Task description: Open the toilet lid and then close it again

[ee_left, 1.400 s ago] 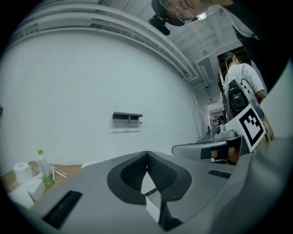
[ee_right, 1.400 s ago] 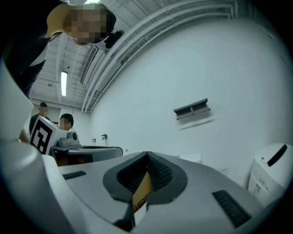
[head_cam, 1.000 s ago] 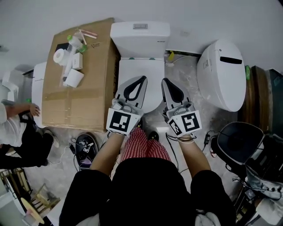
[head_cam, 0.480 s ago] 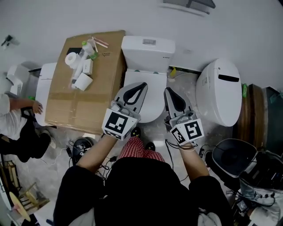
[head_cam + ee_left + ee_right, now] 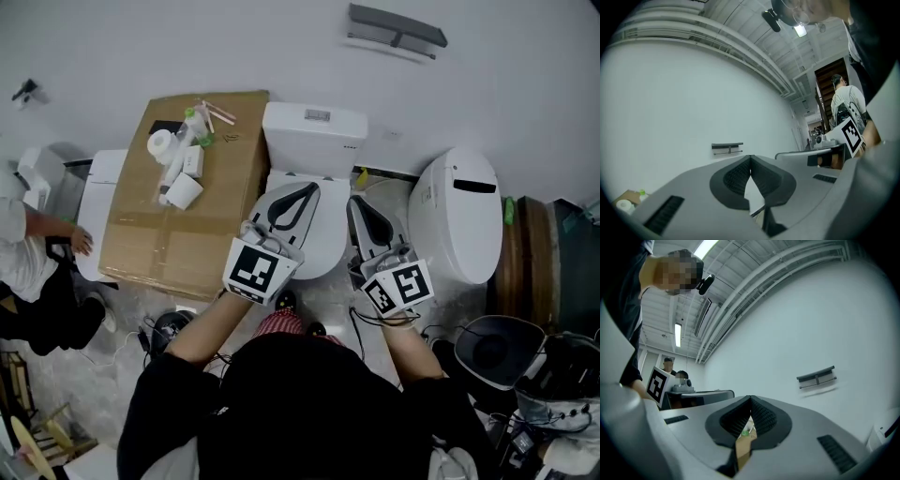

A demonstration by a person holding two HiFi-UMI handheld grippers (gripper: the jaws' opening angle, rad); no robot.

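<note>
The toilet lid is white, smooth and rounded at the front, and it lies flat down over the bowl, fully closed. Behind it the white toilet cistern stands upright against the pale wall, with a small rectangular grey flush plate set in the middle of its top. The whole toilet sits just beside a large brown cardboard box, with its front end pointing away from the wall.

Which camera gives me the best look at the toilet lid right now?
The head view: it looks down on the toilet lid, which lies shut and is partly covered by the left claw. Both gripper views face the wall over their own shut jaws and show no lid I can make out.
</note>
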